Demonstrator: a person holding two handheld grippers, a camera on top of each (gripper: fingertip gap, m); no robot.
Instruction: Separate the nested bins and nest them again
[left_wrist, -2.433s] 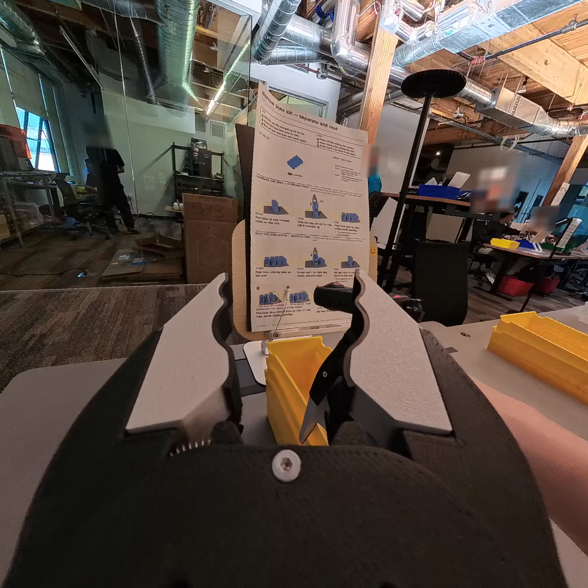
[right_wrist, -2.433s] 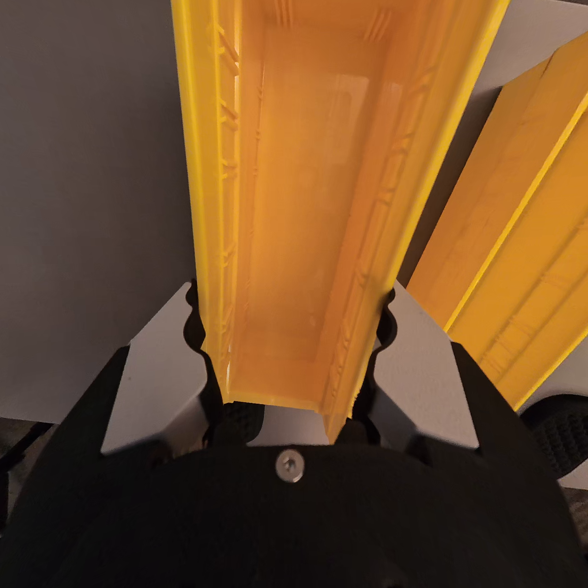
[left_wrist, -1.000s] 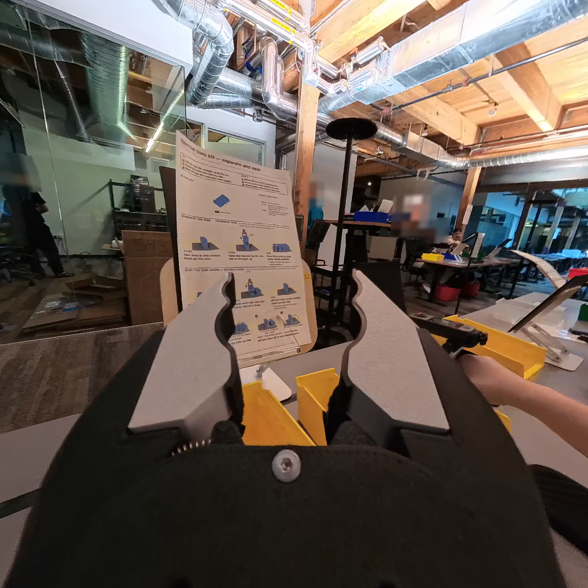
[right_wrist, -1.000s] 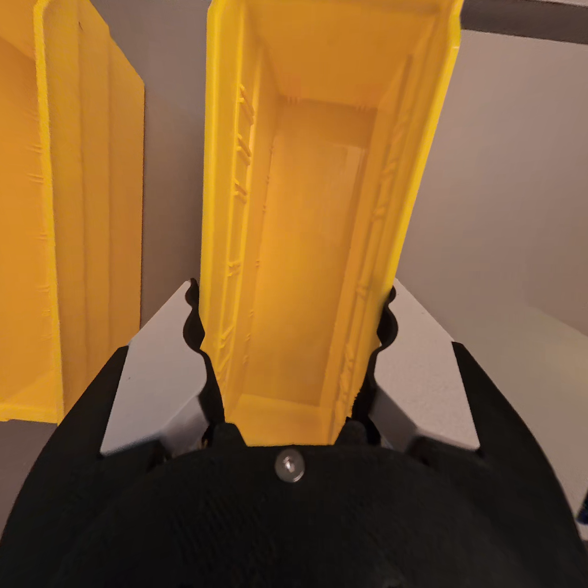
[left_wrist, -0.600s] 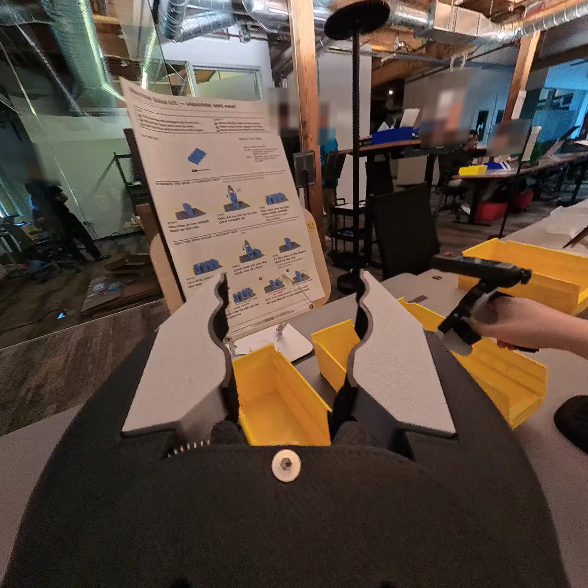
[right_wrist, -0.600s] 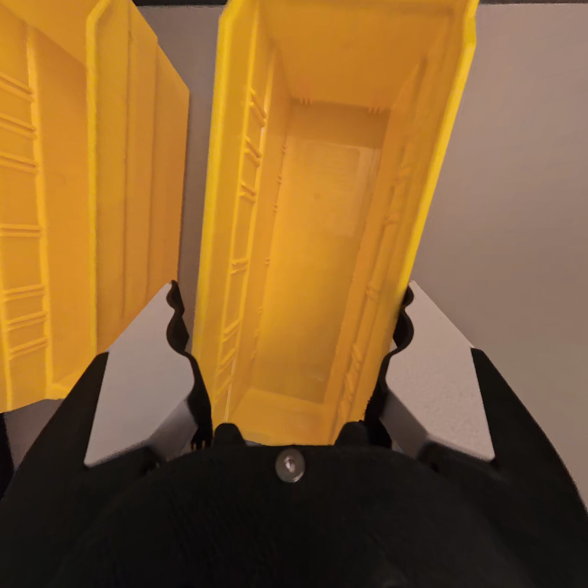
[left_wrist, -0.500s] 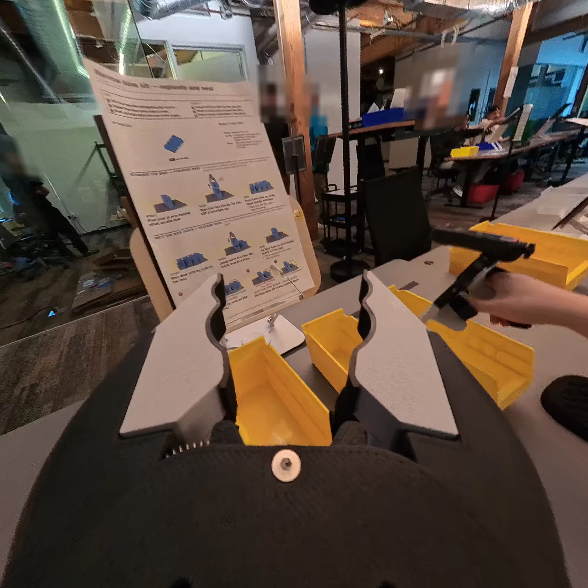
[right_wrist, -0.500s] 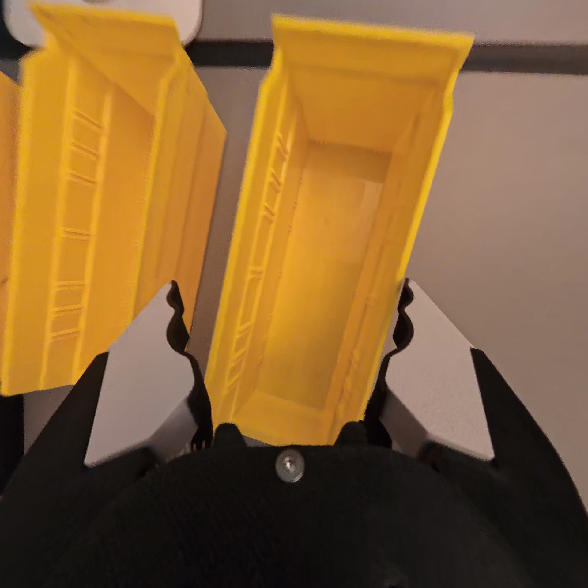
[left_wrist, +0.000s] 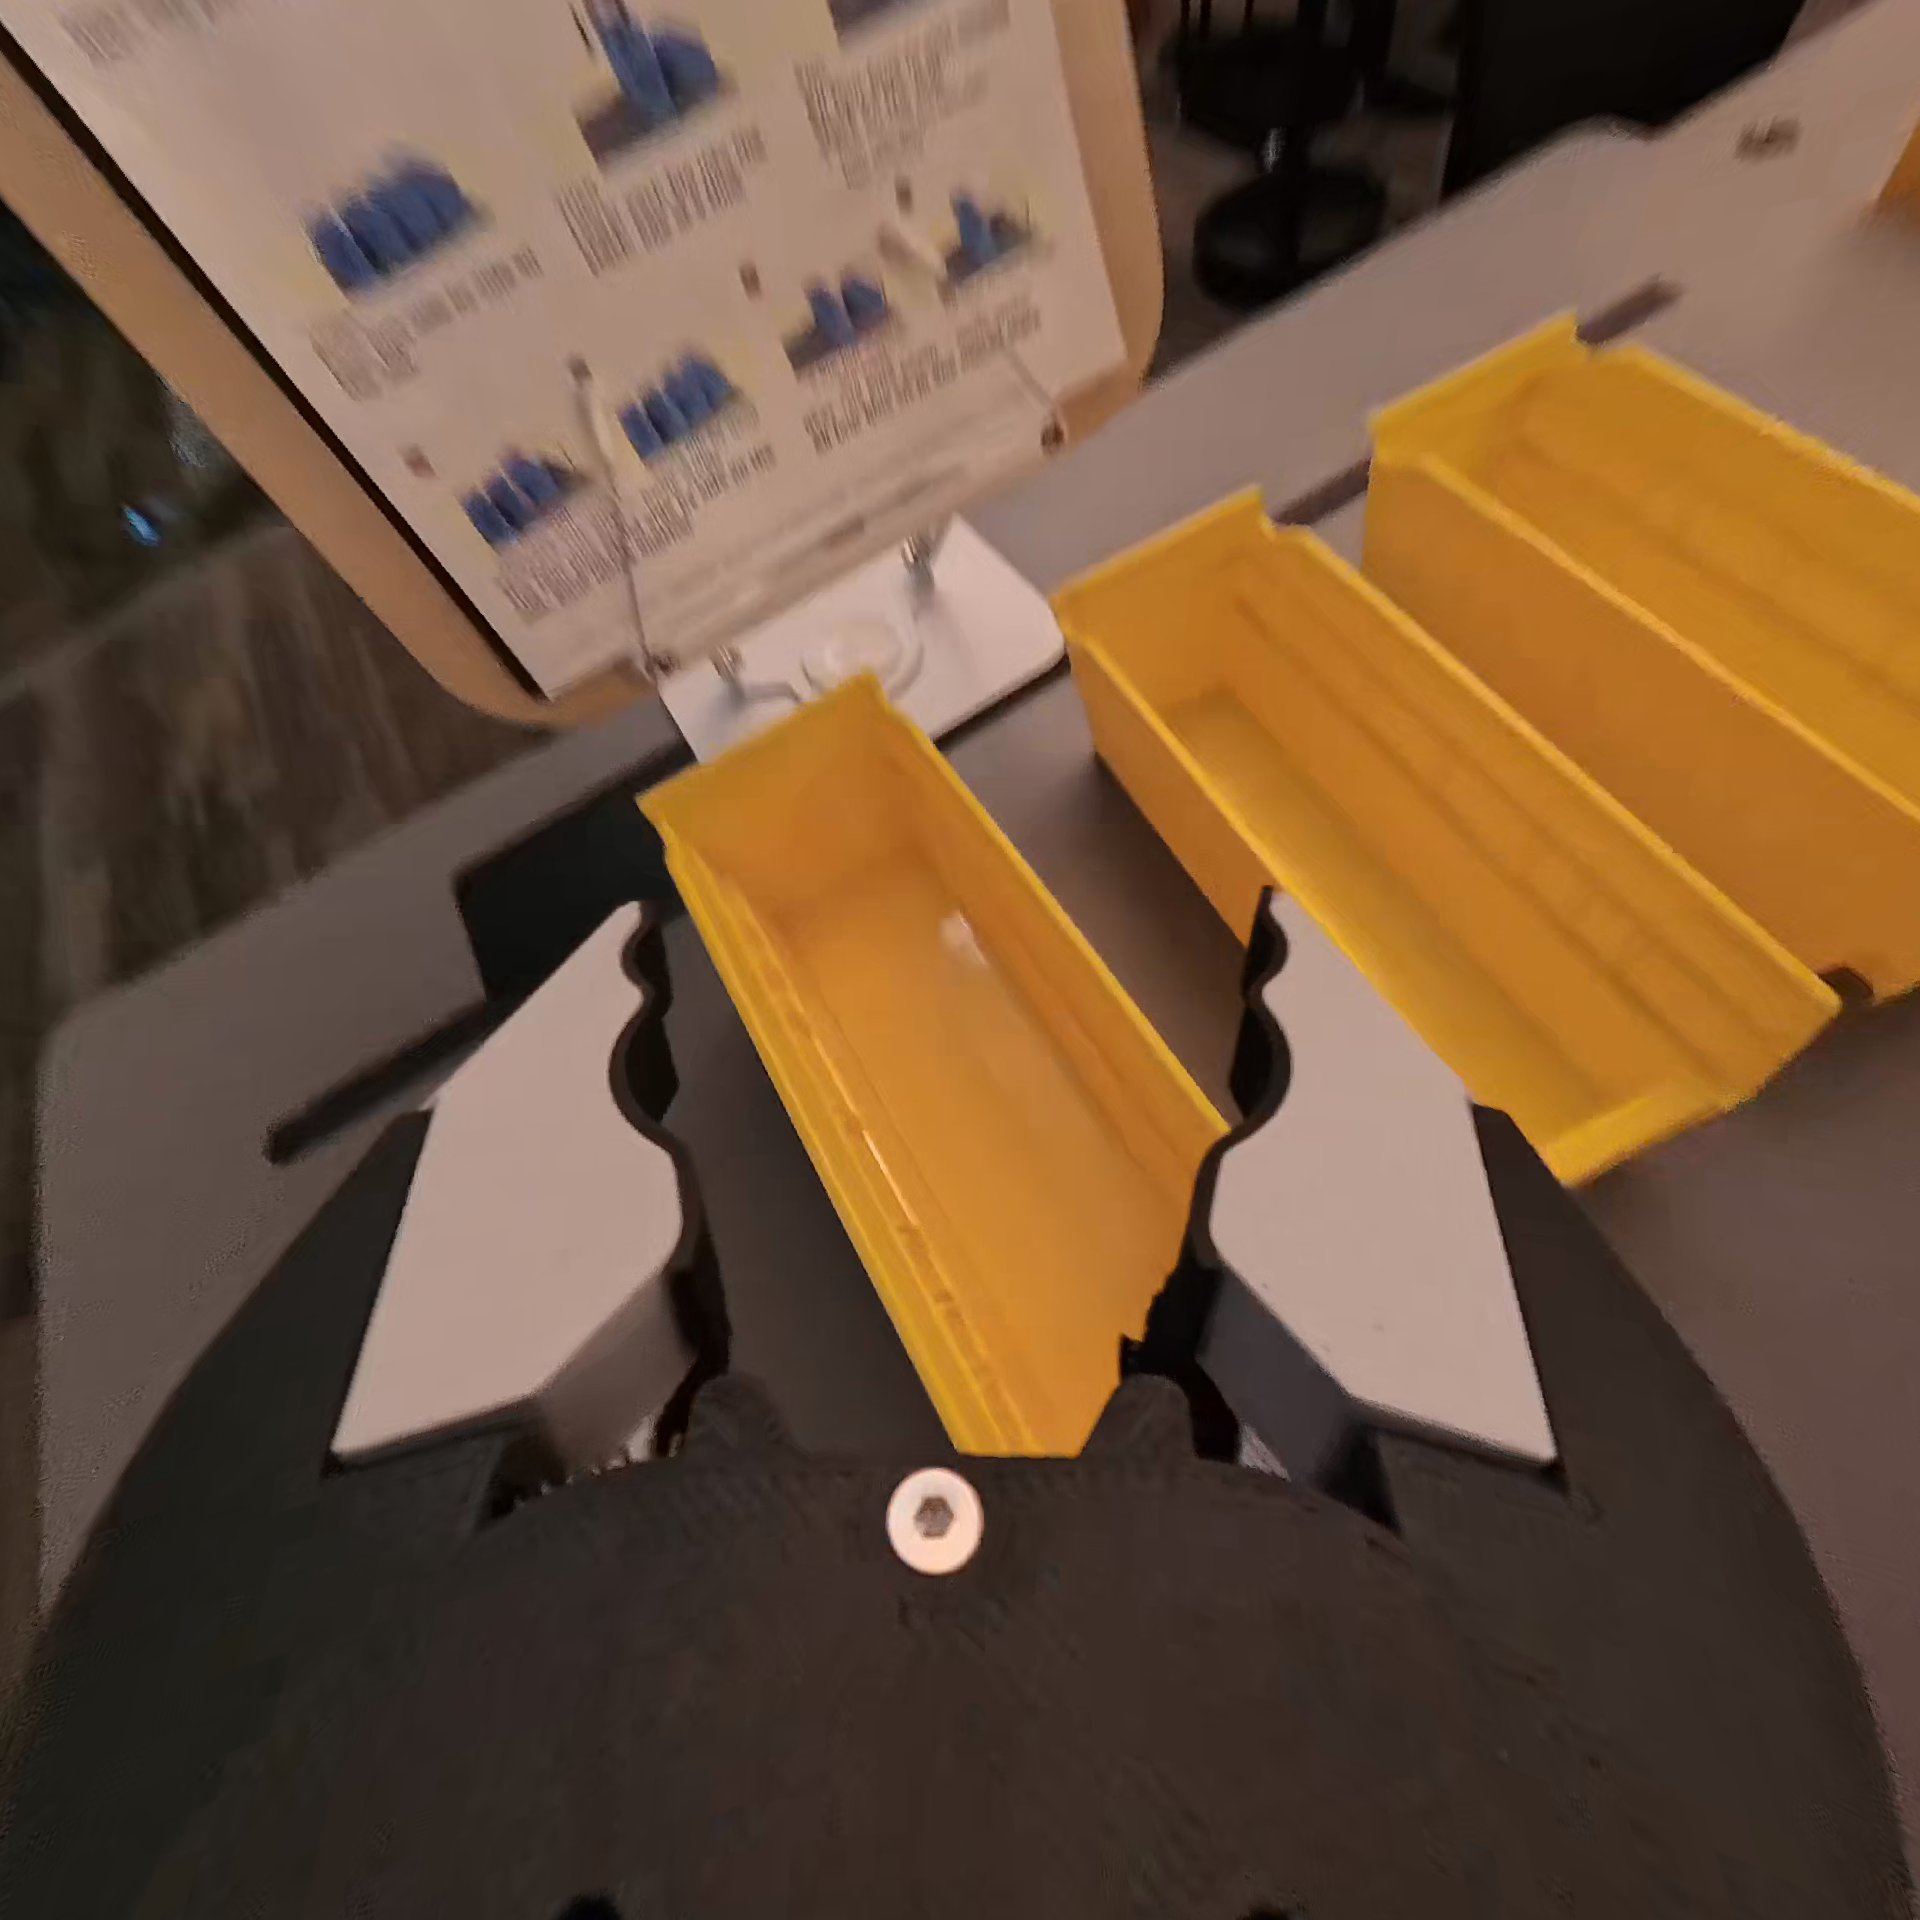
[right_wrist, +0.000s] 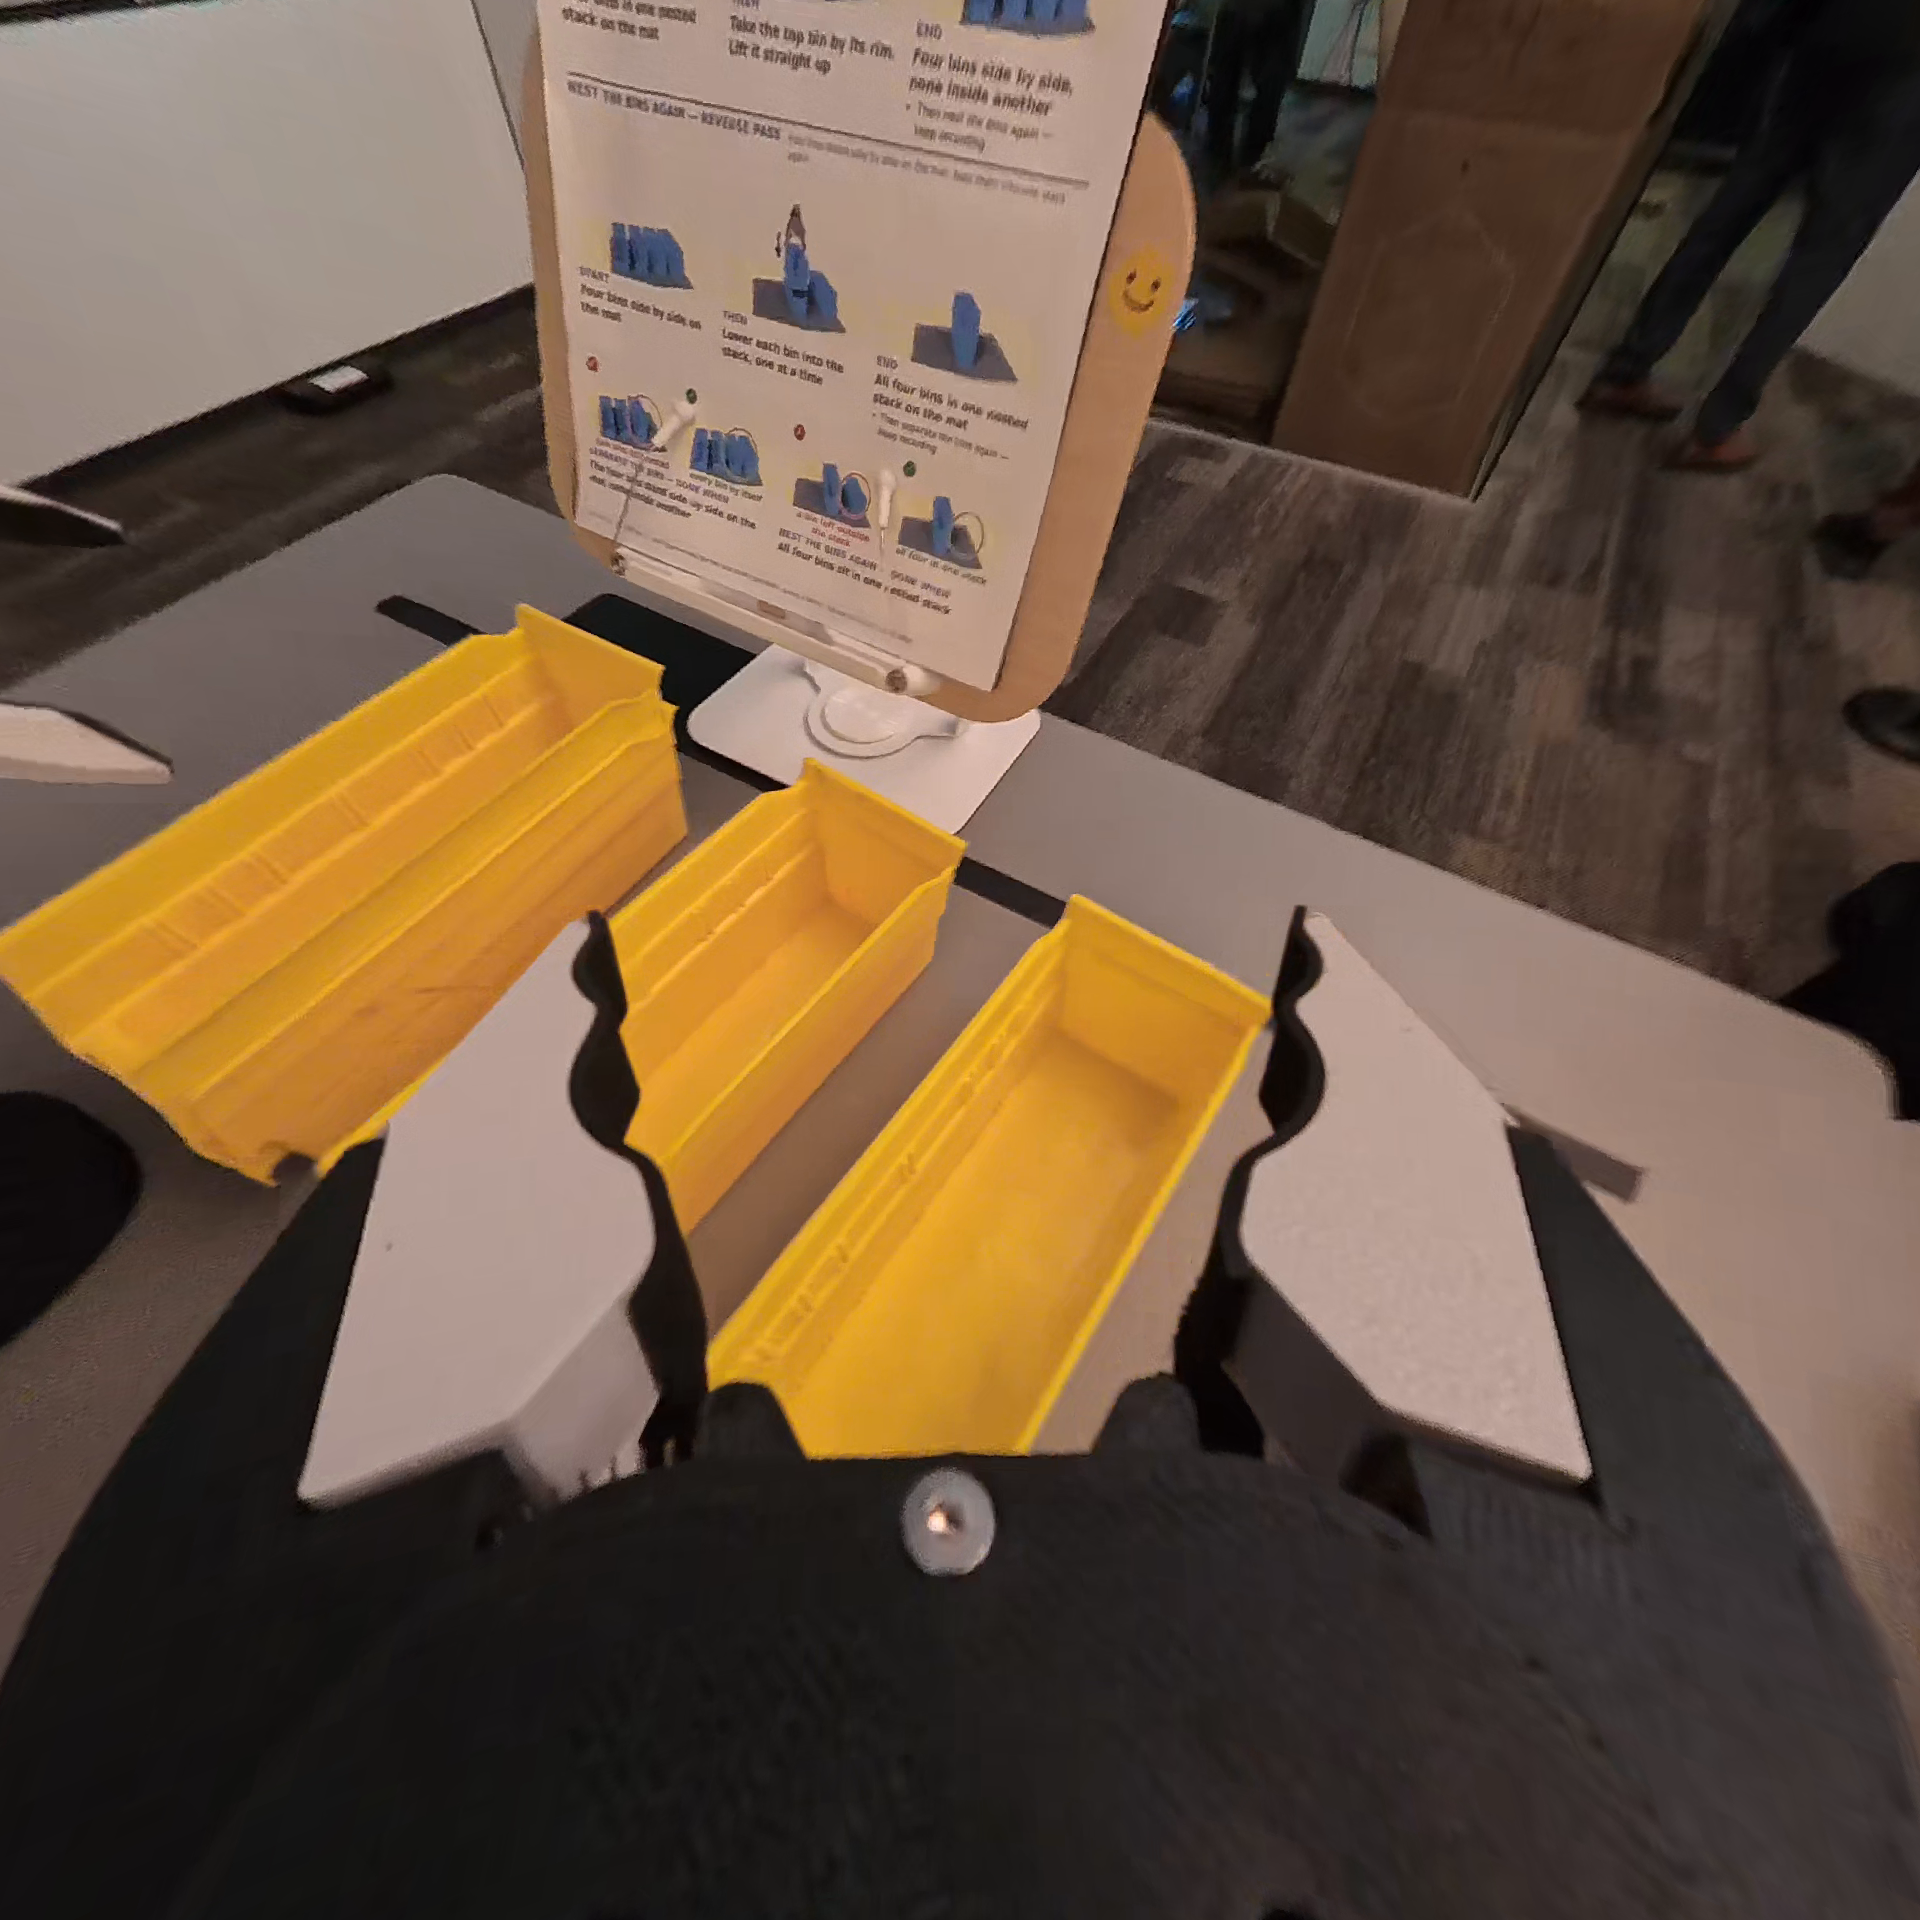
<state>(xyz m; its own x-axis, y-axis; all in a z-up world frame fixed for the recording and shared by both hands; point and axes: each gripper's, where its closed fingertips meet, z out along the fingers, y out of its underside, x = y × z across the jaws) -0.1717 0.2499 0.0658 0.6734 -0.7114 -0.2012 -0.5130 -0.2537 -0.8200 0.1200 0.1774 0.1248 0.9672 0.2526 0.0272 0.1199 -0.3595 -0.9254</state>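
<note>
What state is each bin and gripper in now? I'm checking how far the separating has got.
Left bin: seemingly holds a second bin nested inside.
Middle bin: single, upright, empty.
Right bin: single, upright, empty, between open fingers.
Left gripper: open, nothing held.
Right gripper: open, nothing held.

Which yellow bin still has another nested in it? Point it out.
The far-left bin in the right wrist view: it shows a doubled rim and stepped end wall. The middle bin and right bin are single, with bare floors.
</note>
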